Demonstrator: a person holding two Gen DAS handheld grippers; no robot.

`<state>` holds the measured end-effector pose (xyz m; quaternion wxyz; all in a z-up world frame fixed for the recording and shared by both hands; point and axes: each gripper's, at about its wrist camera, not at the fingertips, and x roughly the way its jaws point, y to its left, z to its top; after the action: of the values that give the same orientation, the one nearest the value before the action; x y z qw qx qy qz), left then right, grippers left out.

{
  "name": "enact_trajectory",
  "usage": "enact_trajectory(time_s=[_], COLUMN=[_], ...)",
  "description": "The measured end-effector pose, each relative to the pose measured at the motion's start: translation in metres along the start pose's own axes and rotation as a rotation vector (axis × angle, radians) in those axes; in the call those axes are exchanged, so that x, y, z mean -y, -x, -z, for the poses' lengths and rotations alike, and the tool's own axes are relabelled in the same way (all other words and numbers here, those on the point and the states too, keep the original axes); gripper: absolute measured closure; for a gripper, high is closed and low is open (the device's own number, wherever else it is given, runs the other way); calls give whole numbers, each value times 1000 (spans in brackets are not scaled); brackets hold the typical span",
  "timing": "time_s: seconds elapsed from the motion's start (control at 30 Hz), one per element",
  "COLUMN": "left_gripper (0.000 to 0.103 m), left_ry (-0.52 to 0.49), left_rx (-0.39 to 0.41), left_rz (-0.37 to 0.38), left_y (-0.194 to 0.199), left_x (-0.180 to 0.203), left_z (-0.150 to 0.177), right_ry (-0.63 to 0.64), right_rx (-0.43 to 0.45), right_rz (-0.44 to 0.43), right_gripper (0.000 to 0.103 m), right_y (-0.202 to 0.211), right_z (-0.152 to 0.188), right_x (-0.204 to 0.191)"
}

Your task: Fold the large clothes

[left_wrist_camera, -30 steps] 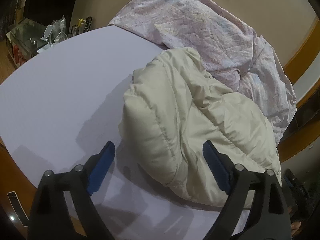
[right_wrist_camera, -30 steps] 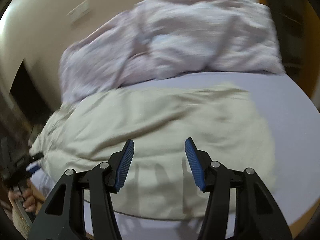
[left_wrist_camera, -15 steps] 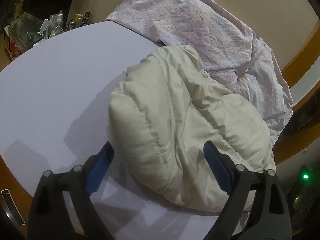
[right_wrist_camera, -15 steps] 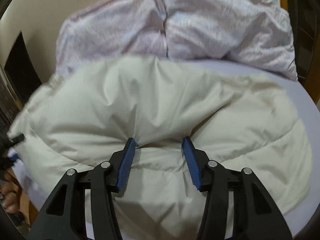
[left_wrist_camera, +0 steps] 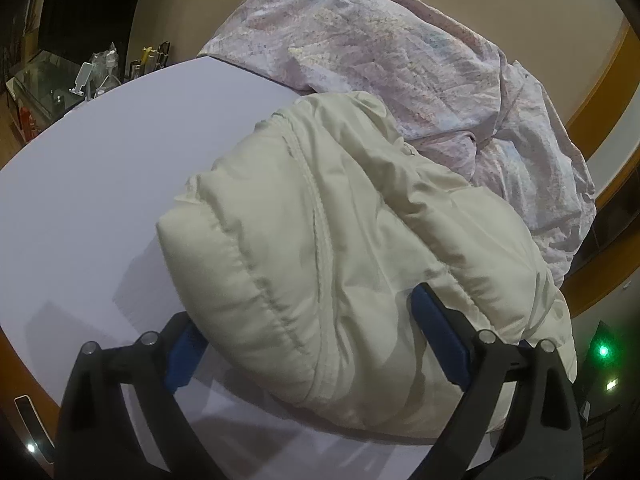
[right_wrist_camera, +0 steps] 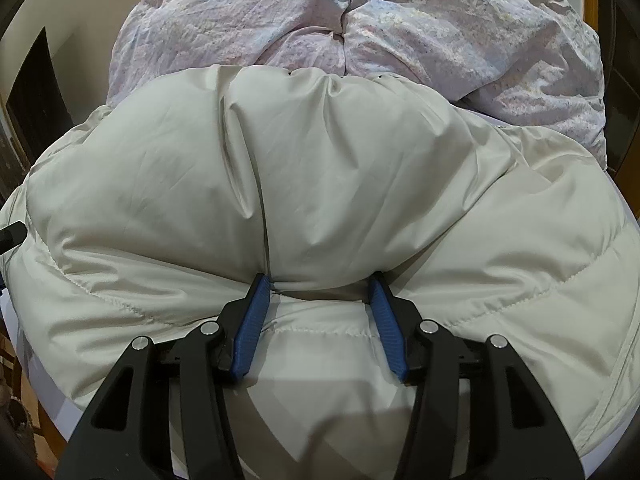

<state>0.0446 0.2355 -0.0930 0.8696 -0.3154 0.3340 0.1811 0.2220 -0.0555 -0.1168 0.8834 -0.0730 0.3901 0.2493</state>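
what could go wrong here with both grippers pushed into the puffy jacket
1. The right gripper has only a thick fold of the cream padded jacket between its half-open pads; slick, puffy fabric may slip out if lifted.
2. The left gripper straddles the jacket's bulky end with wide jaws, so closing may catch just the outer layer.
3. The jacket's far edge lies against the rumpled floral quilt; a fold that way could drag the quilt along.
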Motion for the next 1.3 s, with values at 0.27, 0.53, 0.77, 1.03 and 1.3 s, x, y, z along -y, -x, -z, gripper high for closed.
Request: enact_trajectory(time_s=[0.27,0.53,0.77,1.03,1.3], left_gripper=[8,8,42,70,73], left_ry=[-12,142,185,105,-23], left_rx=[-3,-97,-78,-23,69], left_rz=[-10,136,179,180,230], left_y=[-6,-31,-20,2,34], left_x=[3,-17,-16,4,47], left_z=[-1,-3,-16,-29,-38], right_ry=[-3,-9,-9,-17,-18], right_rx=[7,13,19,24,27], right_rz=[-1,-3,-8,-16,-16], right_gripper=[49,49,49,49,49], right_y=[0,-1,-1,-2,-3], right_z=[1,3,4,5,6], right_x=[0,1,1,1,1])
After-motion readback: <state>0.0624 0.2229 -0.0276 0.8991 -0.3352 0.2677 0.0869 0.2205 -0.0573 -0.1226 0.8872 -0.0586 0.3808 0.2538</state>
